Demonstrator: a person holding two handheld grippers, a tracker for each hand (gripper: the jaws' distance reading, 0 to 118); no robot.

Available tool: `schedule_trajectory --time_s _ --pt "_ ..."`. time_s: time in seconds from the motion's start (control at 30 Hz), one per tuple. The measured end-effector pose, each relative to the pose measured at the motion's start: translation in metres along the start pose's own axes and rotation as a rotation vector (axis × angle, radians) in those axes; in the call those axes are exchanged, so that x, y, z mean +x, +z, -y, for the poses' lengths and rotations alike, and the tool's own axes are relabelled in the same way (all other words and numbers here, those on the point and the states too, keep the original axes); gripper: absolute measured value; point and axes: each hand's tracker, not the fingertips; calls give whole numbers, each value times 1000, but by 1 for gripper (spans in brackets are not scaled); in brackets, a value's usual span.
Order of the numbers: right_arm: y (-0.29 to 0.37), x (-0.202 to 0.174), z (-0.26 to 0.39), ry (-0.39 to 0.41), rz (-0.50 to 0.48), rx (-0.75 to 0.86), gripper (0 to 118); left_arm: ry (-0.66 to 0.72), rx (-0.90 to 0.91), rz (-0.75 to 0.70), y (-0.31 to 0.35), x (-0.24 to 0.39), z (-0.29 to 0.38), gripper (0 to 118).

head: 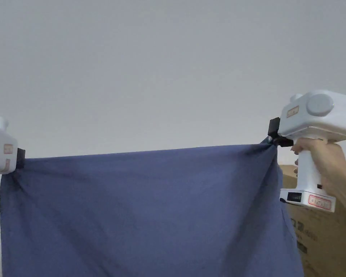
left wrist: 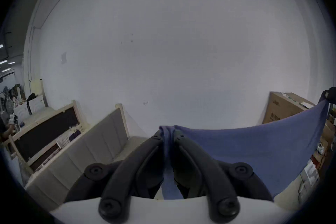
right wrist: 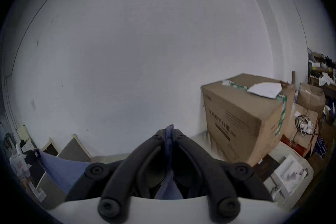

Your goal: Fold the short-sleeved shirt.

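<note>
I hold the blue shirt up in the air in front of a pale wall, spread wide between my two grippers. Its top edge runs left to right, almost level and a little higher on the right, and the cloth hangs straight down from that edge and out of the bottom of the head view. Which end of the shirt is up I cannot tell, since no collar or sleeve shows.

My left gripper is clenched on the shirt's upper left corner. In the left gripper view the jaws are closed with a strip of blue cloth pinched between them, and the rest of the shirt stretches away to the right.

My right gripper is clenched on the upper right corner, with my right hand around its white handle. In the right gripper view a thin fold of blue cloth stands up between the closed jaws.

A big cardboard box stands against the wall on the right, behind the shirt. It is taped shut, with a sheet of white paper lying on top. Smaller boxes stand beside it further right.
</note>
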Motion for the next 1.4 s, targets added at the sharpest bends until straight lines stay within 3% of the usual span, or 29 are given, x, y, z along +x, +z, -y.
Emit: schedule_trajectory --time_s 0.27,0.4,0.5,0.8,0.9,1.07,1.17,1.4 --pt "-40 -21 -41 -73 -38 38 5 23 60 -15 -60 2 -45 7" --pt "-47 -23 -26 3 -4 48 5 32 87 -9 -69 6 -28 7" --pt "-65 -15 -6 -12 -1 6 5 -2 34 -26 -88 15 1 7" --pt "-157 22 132 27 108 -273 5 -72 -256 -23 -164 47 169 7" --pt "-190 41 196 53 162 -392 5 -39 -335 -15 -175 59 234 7" --pt "-226 82 299 -9 241 -613 5 -64 -559 -9 -200 73 340 7" --pt "-225 101 346 -17 252 -689 5 -115 -635 -13 -204 72 386 7" --pt "-159 117 399 -36 243 -742 5 -35 -646 -4 -153 44 417 7"
